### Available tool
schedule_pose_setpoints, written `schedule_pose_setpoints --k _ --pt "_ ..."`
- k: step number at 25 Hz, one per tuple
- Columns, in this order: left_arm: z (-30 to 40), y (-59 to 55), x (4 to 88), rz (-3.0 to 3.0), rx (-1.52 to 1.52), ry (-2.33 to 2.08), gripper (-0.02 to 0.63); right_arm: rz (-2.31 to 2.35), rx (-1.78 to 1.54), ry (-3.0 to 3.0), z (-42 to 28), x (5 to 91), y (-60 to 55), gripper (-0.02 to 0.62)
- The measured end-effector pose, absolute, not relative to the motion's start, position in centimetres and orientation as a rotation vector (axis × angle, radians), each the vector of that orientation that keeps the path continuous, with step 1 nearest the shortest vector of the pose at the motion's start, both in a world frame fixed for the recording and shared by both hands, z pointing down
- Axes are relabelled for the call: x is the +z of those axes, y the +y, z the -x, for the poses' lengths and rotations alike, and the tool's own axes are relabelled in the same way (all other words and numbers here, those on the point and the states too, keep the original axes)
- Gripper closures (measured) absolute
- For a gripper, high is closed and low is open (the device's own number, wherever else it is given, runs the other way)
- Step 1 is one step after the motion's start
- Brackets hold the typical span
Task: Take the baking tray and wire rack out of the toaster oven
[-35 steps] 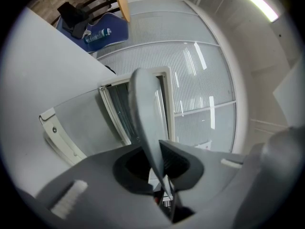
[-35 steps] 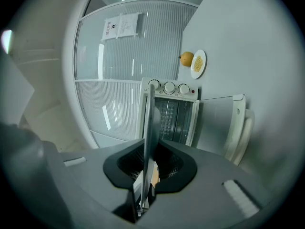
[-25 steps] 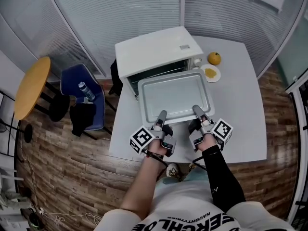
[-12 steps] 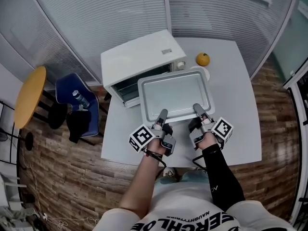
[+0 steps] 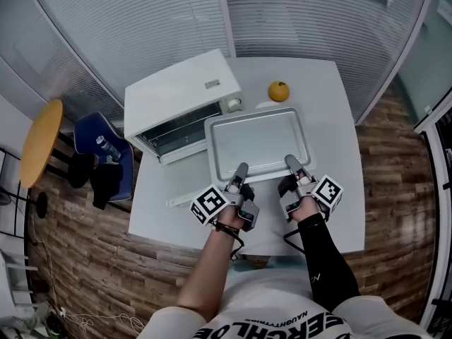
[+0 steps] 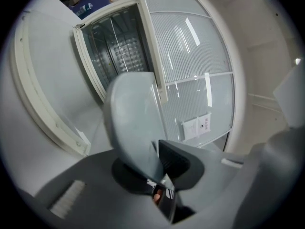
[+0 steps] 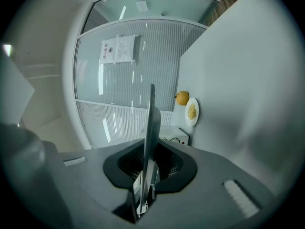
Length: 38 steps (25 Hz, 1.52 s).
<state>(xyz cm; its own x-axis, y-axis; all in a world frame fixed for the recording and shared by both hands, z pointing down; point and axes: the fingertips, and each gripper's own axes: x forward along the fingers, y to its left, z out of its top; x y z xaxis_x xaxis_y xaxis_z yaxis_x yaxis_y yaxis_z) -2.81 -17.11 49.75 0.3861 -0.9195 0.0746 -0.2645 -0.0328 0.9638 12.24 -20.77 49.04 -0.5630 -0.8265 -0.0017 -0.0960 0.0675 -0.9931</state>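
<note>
Over table (image 5: pixel 337 119) centre we pinch baking tray (image 5: pixel 258 143) by its near rim with left gripper (image 5: pixel 242 168) and right gripper (image 5: pixel 289 161) so it can't tip.

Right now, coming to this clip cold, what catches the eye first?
A shallow silver metal baking tray is held over the white table, its near edge clamped by the left gripper and the right gripper. Behind it to the left, the boxy white toaster oven stands open; a round orange sits just beyond the tray's far edge.
</note>
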Motion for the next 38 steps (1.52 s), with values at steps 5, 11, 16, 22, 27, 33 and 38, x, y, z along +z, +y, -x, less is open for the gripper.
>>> schedule_pose_setpoints --k 5,11,16,22,27,33,38 --pt "-1.0 -18.5 50.3 -1.539 -0.742 -1.096 0.523 0.933 -1.562 1.733 -16.1 49.5 -22.2 0.554" --pt "-5.9 -20.0 51.6 -1.523 -0.729 -1.08 0.523 0.972 -1.572 1.715 -21.2 51.1 -23.6 0.554" --pt "-10.9 -20.9 52.6 -1.523 -0.699 -1.05 0.523 0.994 -1.57 1.686 -26.2 52.1 -24.1 0.554" --pt "-13.5 -21.8 54.3 -1.507 -0.652 -1.007 0.522 1.054 -1.578 1.633 -29.0 53.6 -24.4 0.552" --pt "-16.1 -22.6 55.6 -1.499 -0.609 -0.984 0.522 1.072 -1.581 1.589 -31.6 55.0 -24.8 0.551" --pt "-18.1 -23.6 57.2 -1.478 -0.57 -0.972 0.523 1.103 -1.604 1.548 -33.5 56.5 -25.6 0.548" --pt "-19.5 -24.2 58.9 -1.455 -0.533 -0.965 0.523 1.139 -1.634 1.499 -34.9 58.2 -25.8 0.546"
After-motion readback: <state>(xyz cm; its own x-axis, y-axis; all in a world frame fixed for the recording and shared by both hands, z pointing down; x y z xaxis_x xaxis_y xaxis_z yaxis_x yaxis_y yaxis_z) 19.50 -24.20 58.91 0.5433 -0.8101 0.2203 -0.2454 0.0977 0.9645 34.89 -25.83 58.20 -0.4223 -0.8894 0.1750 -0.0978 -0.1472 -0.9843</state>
